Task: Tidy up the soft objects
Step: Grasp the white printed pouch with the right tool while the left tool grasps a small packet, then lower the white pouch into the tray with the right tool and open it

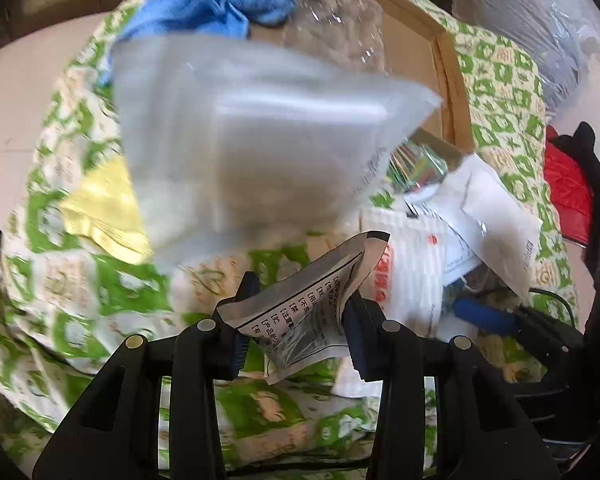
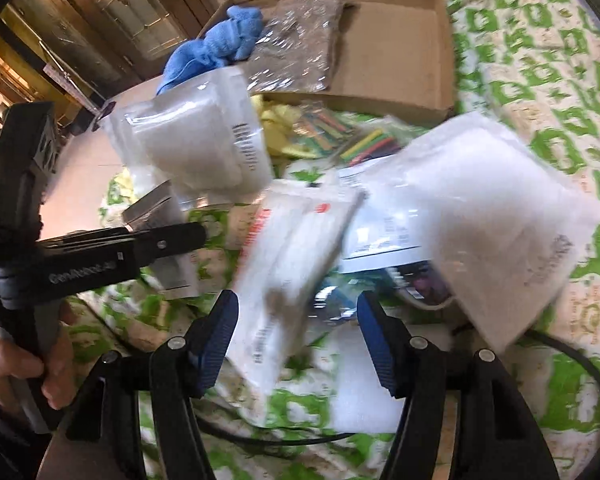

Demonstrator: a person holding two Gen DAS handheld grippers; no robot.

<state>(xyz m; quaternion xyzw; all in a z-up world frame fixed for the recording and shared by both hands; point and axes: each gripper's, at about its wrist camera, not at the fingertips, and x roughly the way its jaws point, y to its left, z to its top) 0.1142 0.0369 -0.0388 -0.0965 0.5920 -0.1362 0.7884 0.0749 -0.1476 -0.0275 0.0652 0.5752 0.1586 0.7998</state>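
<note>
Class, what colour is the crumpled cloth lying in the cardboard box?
Blue cloth; it shows best in the right wrist view.

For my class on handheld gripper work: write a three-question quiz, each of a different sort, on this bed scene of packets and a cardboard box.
1. True or false: the left gripper is shut on a printed foil sachet.
2. Which item lies in the cardboard box? A) red bag B) blue cloth C) black cable
3. Fill in: the right gripper stands ____, with nothing clamped between its blue-padded fingers.

Key: 1 true; 2 B; 3 open.
</note>
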